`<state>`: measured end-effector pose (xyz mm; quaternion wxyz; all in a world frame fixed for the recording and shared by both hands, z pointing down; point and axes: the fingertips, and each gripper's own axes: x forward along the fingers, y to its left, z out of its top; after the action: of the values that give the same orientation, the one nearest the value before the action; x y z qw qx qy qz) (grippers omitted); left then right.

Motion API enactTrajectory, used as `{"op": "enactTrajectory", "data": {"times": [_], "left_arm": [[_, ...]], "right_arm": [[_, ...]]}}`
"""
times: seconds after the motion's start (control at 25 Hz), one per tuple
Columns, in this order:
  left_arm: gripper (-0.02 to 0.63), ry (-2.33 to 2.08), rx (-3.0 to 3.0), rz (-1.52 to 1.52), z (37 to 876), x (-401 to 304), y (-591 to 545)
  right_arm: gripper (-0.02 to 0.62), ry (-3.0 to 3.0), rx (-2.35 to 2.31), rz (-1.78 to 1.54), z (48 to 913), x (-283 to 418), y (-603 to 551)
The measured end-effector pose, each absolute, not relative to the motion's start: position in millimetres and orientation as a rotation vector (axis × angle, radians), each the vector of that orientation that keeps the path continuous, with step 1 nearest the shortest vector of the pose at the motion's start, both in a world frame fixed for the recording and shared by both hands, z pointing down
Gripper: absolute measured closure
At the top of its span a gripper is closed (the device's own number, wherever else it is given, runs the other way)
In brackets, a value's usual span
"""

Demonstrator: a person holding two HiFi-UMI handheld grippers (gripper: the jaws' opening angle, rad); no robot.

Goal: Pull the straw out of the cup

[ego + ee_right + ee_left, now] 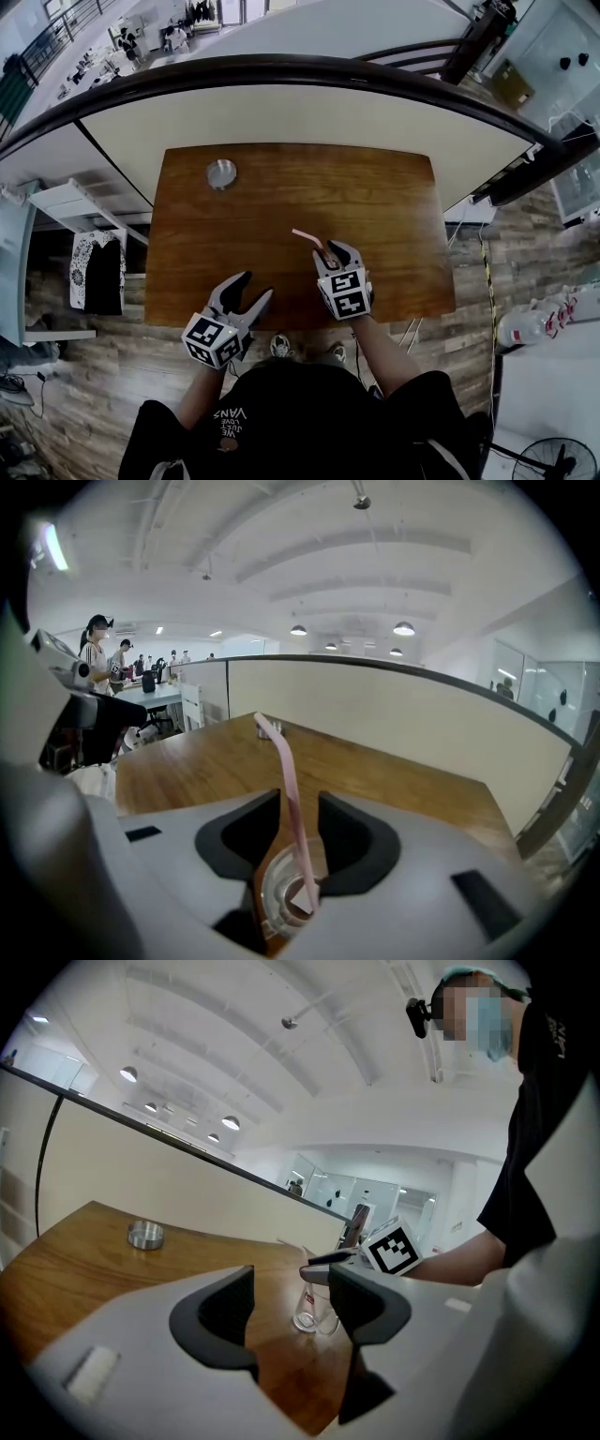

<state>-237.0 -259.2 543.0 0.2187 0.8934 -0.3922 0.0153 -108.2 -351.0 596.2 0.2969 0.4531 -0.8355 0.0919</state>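
Where the right gripper (pixel 336 253) (pixel 300 810) stands: directly over the cup (pixel 286 902) (pixel 314 1312), near the front edge of the table (pixel 281 187), jaws pointing away from the person
Right jaws: apart by a narrow gap, not closed on anything; the pink straw (pixel 287 780) (pixel 307 236) rises through that gap, close to the right-hand pad, and I cannot tell whether it touches
Straw: lower end down in the cup beneath the right jaws, bent top leaning out past the jaw tips toward the far side of the table
Cup: clear glass, upright on the wood, under the right gripper and just beyond the tips of the left one
Left gripper (pixel 255 286) (pixel 291 1283): beside the right gripper, on its left, at the front edge of the table
Left jaws: wide apart, nothing between them, touching nothing
Metal dish (pixel 222 173) (pixel 145 1235): small and round, well apart from both grippers, out ahead of the left one near the far edge
Table: brown wood, rectangular
Beyond the grippers: a cream low wall (pixel 309 117) capped by a dark curved rail (pixel 281 67)
Below the grippers: a plank floor (pixel 84 412)
Left of the left gripper: a white shelf (pixel 70 202)
Room: white ceiling with round lamps (pixel 403 628), and people (pixel 98 649) at desks far off to the right gripper's left
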Motion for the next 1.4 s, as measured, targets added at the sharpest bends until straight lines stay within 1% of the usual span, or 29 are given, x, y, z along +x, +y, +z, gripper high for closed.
{"op": "enactTrajectory", "data": {"times": [0.2,0.28,0.4,0.76,1.4], "left_arm": [[0.371,-1.066,2.475,0.043,544.8,-236.5,-257.5],[0.371,-1.057,2.477,0.044,545.4,-235.1,-257.6],[0.371,-1.056,2.482,0.047,544.6,-234.0,-257.4],[0.371,-1.101,2.483,0.030,535.9,-224.4,-253.7],[0.371,-1.256,2.498,0.021,514.7,-191.2,-234.8]], "right_arm": [[0.538,-2.204,1.201,0.216,598.4,-110.4,-349.1],[0.561,-2.196,1.210,0.189,596.8,-107.7,-350.1],[0.563,-2.203,1.221,0.151,590.1,-104.5,-350.8],[0.565,-2.283,1.316,0.209,563.2,-87.7,-341.8],[0.565,-2.539,1.441,0.259,479.2,-40.6,-310.7]]}}
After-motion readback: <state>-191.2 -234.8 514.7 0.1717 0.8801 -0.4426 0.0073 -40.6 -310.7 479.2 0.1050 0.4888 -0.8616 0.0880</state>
